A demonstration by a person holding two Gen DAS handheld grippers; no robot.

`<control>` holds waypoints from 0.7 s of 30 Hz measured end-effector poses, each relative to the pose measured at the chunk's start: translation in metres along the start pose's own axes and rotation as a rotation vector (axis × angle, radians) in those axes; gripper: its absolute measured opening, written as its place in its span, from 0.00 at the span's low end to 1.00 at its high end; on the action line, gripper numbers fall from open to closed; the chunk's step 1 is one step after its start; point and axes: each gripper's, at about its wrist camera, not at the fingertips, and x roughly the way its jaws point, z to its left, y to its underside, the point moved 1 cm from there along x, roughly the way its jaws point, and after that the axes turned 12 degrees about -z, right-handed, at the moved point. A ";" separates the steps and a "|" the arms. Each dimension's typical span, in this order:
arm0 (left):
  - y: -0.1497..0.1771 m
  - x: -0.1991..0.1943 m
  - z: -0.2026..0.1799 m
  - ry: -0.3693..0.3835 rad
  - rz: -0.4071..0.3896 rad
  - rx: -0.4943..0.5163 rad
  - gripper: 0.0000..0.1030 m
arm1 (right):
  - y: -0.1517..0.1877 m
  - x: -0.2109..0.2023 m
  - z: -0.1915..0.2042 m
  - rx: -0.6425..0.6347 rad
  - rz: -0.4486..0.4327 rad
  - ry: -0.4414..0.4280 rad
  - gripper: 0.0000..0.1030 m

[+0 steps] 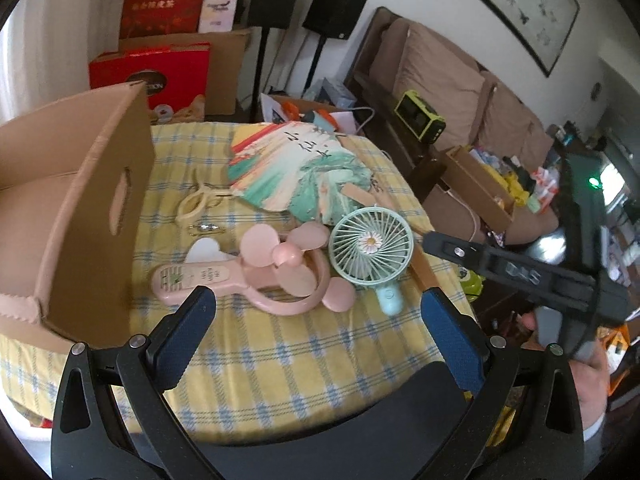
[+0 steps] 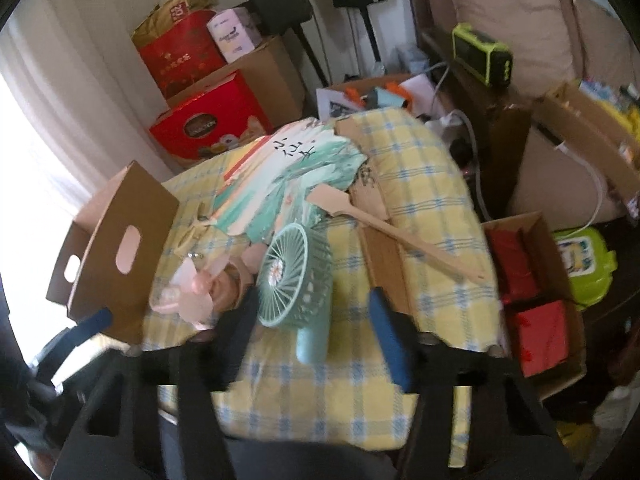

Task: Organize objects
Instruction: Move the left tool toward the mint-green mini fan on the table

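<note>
Hovering over the checked cloth [image 1: 280,368], my left gripper [image 1: 316,320] is spread wide and empty; my right gripper [image 2: 316,336] brackets the green fan [image 2: 296,280] without pinching it. Beyond lie the pink fan [image 1: 280,272] and paper fans [image 1: 304,172]; the cardboard box [image 1: 80,208] appears empty, so sorting has barely begun.

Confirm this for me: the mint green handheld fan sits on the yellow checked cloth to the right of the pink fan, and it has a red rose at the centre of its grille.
Not quite. The mint green fan does sit on the yellow checked cloth to the right of the pink fan, but the left wrist view shows a white daisy with a yellow middle at the centre of its grille, not a red rose.
</note>
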 end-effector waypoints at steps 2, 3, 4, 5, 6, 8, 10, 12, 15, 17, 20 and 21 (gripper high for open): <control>-0.001 0.005 -0.002 0.007 0.007 -0.002 0.99 | -0.003 0.010 -0.004 0.031 0.008 -0.022 0.38; -0.002 0.008 -0.002 0.011 0.012 -0.006 0.99 | -0.004 0.016 -0.006 0.038 0.017 -0.018 0.38; -0.003 0.010 -0.002 0.017 0.016 -0.012 0.99 | -0.004 0.021 -0.008 0.043 0.029 -0.015 0.38; -0.004 0.012 -0.002 0.024 0.019 -0.021 0.99 | -0.004 0.026 -0.009 0.051 0.037 -0.021 0.38; -0.005 0.014 -0.001 0.030 0.023 -0.030 0.99 | -0.003 0.029 -0.012 0.063 0.045 -0.032 0.38; -0.008 0.019 0.001 0.047 0.030 -0.053 0.99 | -0.001 0.035 -0.017 0.080 0.057 -0.045 0.40; -0.011 0.025 0.004 0.070 0.043 -0.083 0.99 | 0.001 0.035 -0.024 0.104 0.058 -0.069 0.43; -0.012 0.031 0.006 0.089 0.056 -0.105 0.99 | 0.001 0.033 -0.030 0.119 0.052 -0.078 0.43; -0.016 0.038 0.003 0.114 0.070 -0.123 0.99 | 0.001 0.029 -0.042 0.126 0.042 -0.059 0.43; -0.018 0.043 -0.001 0.128 0.075 -0.125 0.99 | 0.002 0.029 -0.051 0.144 0.045 -0.054 0.41; -0.023 0.056 -0.008 0.159 0.098 -0.135 0.92 | 0.002 0.030 -0.060 0.175 0.044 -0.092 0.41; -0.025 0.063 -0.012 0.168 0.118 -0.138 0.87 | 0.002 0.031 -0.061 0.185 0.046 -0.099 0.41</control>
